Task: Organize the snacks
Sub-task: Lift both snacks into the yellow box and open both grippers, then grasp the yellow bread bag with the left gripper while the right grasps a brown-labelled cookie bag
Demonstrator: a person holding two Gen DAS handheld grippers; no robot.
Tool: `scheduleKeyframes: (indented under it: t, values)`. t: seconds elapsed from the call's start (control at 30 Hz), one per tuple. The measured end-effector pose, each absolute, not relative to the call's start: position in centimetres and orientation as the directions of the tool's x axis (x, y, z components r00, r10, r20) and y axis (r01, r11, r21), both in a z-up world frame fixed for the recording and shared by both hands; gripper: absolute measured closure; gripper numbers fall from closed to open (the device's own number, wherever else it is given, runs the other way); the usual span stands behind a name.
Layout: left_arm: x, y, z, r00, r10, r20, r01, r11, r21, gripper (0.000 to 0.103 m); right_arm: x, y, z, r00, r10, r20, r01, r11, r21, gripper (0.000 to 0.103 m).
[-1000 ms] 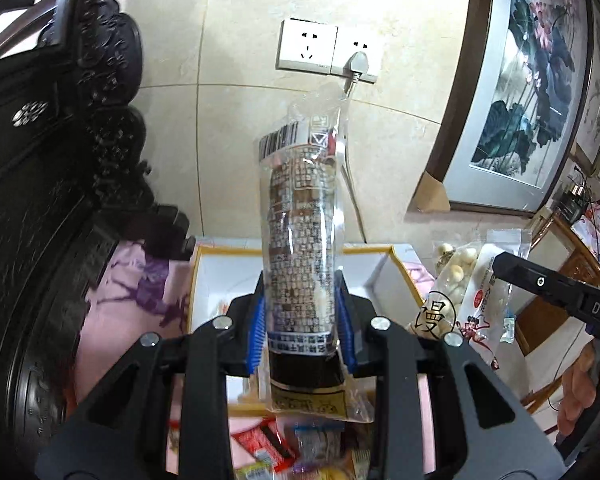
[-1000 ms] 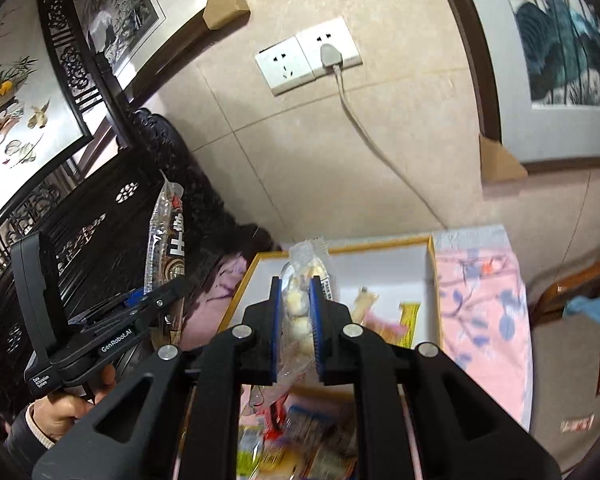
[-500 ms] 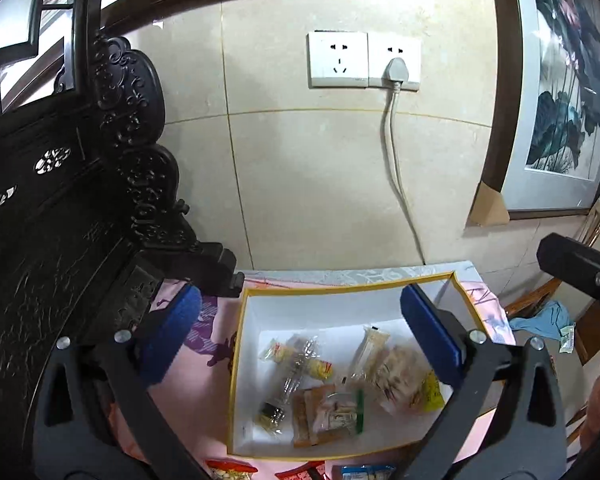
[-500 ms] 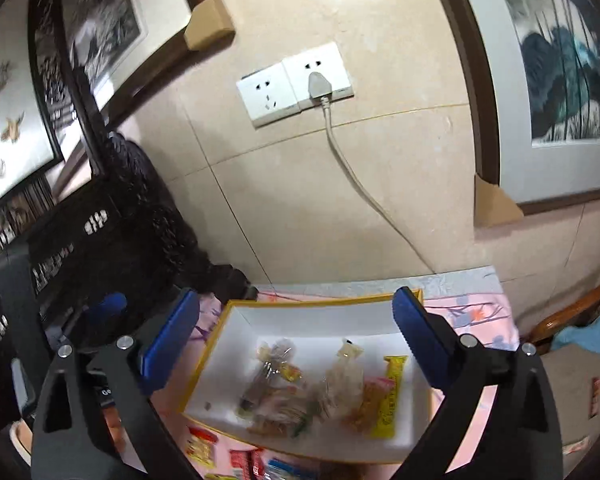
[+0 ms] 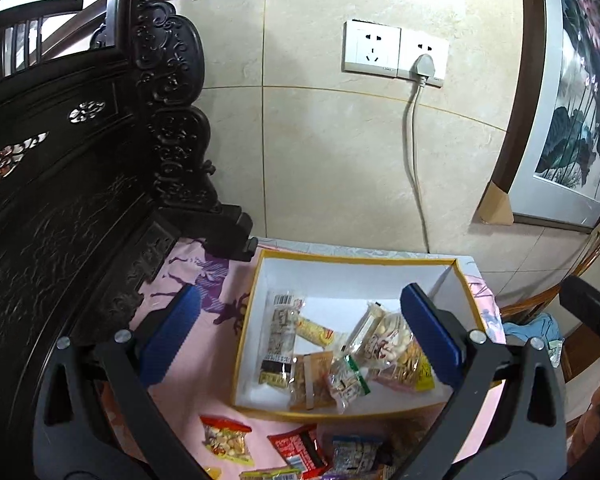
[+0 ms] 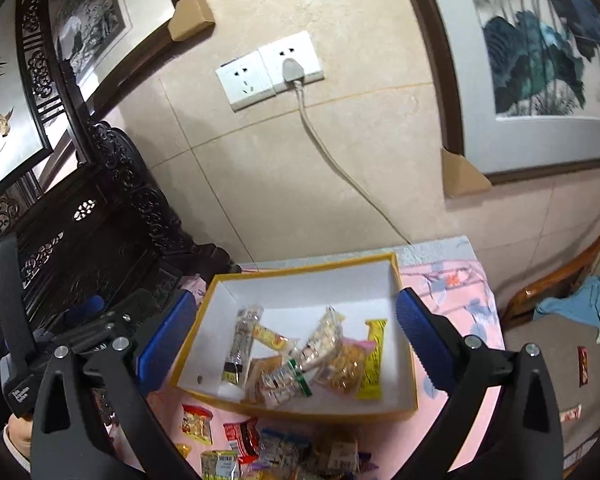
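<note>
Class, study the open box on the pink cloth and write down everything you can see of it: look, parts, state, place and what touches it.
The box is a shallow, lidless rectangle, apparently cardboard, white inside with a yellow-gold rim and outer walls. It sits flat on the pink patterned cloth, its far side near the tiled wall. Wrapped snacks lie loosely piled on its floor, including a long clear packet with dark print and a yellow packet. More snacks lie on the cloth by its near wall. No claw touches it.

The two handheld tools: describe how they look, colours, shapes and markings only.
Both match. The left tool and right tool have black plastic arms with triangular cut-outs and silver screws, each ending in a flat blue ribbed pad. The right wrist view shows the left tool's black handle with small white lettering, and a light cuff below it.
</note>
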State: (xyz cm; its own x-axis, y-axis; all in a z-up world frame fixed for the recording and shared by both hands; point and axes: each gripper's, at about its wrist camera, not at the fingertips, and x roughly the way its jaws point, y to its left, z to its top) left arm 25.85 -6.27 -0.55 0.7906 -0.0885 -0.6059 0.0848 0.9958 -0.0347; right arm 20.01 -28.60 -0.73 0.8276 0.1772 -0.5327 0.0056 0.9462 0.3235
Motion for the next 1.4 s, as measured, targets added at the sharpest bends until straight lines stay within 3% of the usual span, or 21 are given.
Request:
scheduleKeyframes:
  t: [0.33,0.53,0.8,1.0,1.4]
  values:
    - [21.9,-5.8,-0.8,0.772,-0.072,-0.631,0.062,0.997,-0.037,0.002,15.5,-28.7,-3.7,0.791,0.098,-0.605,0.097,0.955,0.282,0.001]
    - [17.5,-4.2,-3.5,0.790,0.047,-0.612,-0.003,0.997,0.072,0.002,11.5,-27.4,-9.3,0.714,0.108,-0.692,0.042,0.980,0.196,0.001]
    - [12.6,-1.4,-9.1,0.698,0.109,-0.708,0.005,0.988,0.157,0.002,8.0,-24.4,-17.1,0.484,0.175,-0.857,-0.004,0.980,0.198,0.001]
    - [9.0,0.9,-10.8,0.660,0.106,-0.743,0.076,0.975,0.207,0.002,7.4,-23.0,-19.1,0.392,0.147,-0.908,0.021,0.985,0.169,0.001]
    - [6.4,4.5,-9.5,0.677,0.110,-0.728,-0.061,0.994,0.094,0.002,8.0,-19.5,-21.4,0.344,0.159,-0.925,-0.015,0.986,0.164,0.001]
